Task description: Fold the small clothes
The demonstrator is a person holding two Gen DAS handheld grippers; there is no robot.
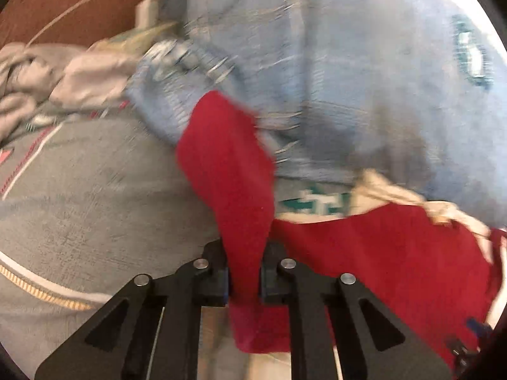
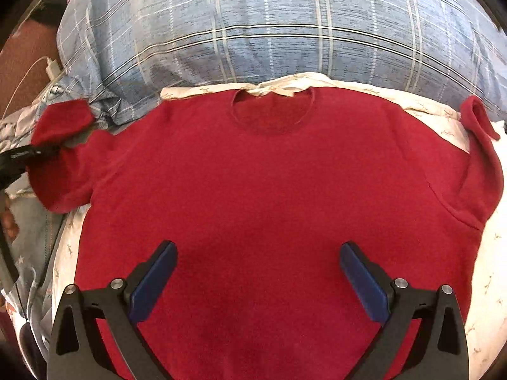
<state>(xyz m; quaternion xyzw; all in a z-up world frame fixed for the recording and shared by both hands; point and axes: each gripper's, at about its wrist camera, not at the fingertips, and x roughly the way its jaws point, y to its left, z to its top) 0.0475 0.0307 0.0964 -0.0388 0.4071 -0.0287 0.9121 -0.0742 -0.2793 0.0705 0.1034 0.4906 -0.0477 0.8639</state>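
1. The red sweater (image 2: 269, 190) lies spread flat, front up, filling the middle of the right wrist view; its hem is cut off at the bottom edge behind the right gripper (image 2: 258, 281), whose jaws stand wide apart above the cloth with nothing between the blue pads (image 2: 152, 285).
2. The left gripper (image 1: 244, 272) is clamped tight on the red sleeve (image 1: 228, 171); in its own view the sleeve runs up from the jaws toward frame centre, heavily blurred.
3. At the left edge of the right wrist view that gripper shows only as a dark tip; the sleeve seems lifted there.
4. A blue plaid pillow (image 2: 269, 28) fills the top; a white patterned cloth (image 2: 437, 117) peeks from under the sweater; a white cable (image 2: 35, 66) sits upper left.
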